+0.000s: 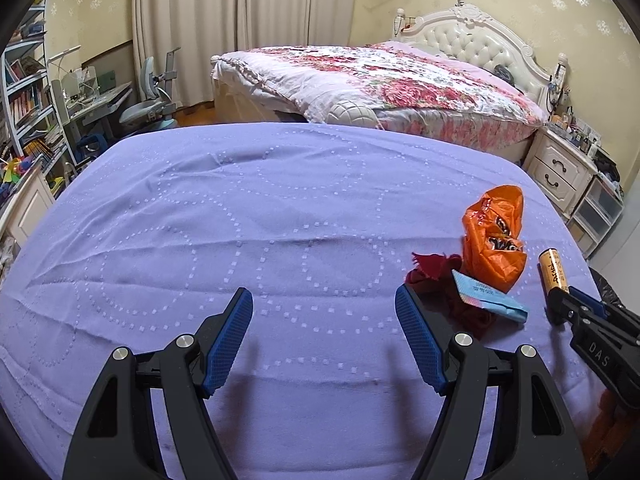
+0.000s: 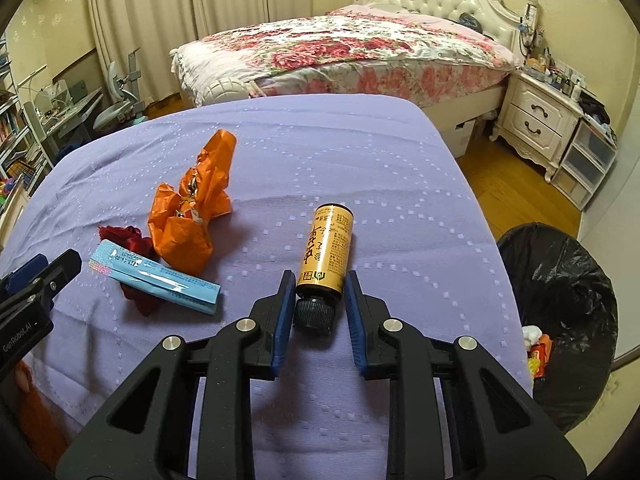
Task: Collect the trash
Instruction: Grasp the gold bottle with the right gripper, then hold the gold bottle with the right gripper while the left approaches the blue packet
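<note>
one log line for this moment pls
task: collect trash | left hand-held gripper: open, empty | right hand-held gripper: around bottle cap end, not clamped | bottle: lying on bed | bin: right of bed

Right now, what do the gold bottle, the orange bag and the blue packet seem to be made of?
Gold bottle: glossy printed label, glass or plastic beneath, cannot tell; ribbed black cap, probably plastic.
Orange bag: thin plastic film, crumpled with shiny creases.
Blue packet: looks like a thin cardboard or foil sleeve, flat with sharp folded edges and a slight sheen.
</note>
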`<act>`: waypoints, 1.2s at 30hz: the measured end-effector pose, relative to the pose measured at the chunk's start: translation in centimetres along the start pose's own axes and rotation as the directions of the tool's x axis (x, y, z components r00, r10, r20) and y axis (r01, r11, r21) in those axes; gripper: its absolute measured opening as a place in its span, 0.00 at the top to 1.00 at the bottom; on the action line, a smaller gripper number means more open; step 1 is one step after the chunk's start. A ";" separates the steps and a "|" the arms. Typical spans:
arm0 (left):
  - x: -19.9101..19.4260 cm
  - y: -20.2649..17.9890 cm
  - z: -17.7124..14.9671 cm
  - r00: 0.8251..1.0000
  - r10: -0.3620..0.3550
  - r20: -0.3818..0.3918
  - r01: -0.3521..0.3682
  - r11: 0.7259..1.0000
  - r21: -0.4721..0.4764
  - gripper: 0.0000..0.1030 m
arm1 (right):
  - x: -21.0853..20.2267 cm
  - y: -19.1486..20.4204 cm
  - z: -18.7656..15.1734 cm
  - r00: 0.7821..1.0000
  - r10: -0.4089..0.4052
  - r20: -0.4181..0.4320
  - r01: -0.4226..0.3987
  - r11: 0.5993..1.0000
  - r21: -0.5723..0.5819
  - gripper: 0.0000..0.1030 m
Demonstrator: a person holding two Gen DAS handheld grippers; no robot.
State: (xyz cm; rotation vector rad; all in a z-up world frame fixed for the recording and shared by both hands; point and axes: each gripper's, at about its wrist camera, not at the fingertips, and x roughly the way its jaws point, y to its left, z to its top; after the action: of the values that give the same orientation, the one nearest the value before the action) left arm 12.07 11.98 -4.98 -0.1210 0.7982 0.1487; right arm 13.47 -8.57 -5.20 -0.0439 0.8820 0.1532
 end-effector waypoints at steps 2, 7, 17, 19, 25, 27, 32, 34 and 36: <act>0.2 -0.4 -0.1 1.000 -0.006 -0.007 0.006 1.000 0.005 0.30 | 0.0 -0.1 0.0 1.000 0.001 0.001 -0.001 1.000 0.003 0.76; 0.2 -1.1 -0.7 1.000 -0.005 -0.018 0.005 1.000 0.030 0.30 | 0.2 0.4 0.5 0.999 0.032 -0.004 -0.032 1.000 -0.002 0.76; 0.3 -1.7 -1.1 1.000 -0.012 -0.029 0.013 0.999 0.042 0.30 | 0.8 3.2 1.0 0.998 0.063 -0.009 -0.064 0.997 -0.053 0.76; 0.5 -2.2 -1.0 0.999 -0.029 -0.036 0.031 0.998 0.046 0.30 | 0.8 3.2 0.7 0.998 0.060 -0.007 -0.060 0.997 -0.058 0.76; 0.5 -3.3 -1.3 0.999 -0.028 -0.028 0.030 0.996 0.082 0.30 | 0.5 2.2 0.5 0.998 0.066 -0.014 -0.066 0.997 -0.038 0.76; 0.4 -2.9 -1.3 0.999 -0.031 -0.032 0.033 0.997 0.069 0.30 | 0.6 2.3 0.6 0.998 0.066 -0.013 -0.066 0.997 -0.039 0.76; 0.1 -1.8 -1.8 0.999 -0.021 -0.038 0.023 0.998 0.051 0.30 | 0.8 2.9 1.1 0.997 0.073 -0.004 -0.073 0.996 -0.044 0.76; -0.2 -1.4 -2.2 0.999 -0.018 -0.039 0.019 0.999 0.046 0.30 | 0.9 3.3 1.3 0.997 0.075 0.002 -0.075 0.996 -0.045 0.76; -0.4 -0.9 -2.3 0.999 -0.013 -0.040 0.014 0.999 0.037 0.30 | 1.1 3.7 1.6 0.997 0.077 0.005 -0.077 0.996 -0.047 0.76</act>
State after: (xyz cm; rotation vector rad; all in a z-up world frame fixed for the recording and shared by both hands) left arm 10.34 10.66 -6.27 -0.0943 0.8393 0.1186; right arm 14.79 -4.65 -4.93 -0.0535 0.8741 0.2460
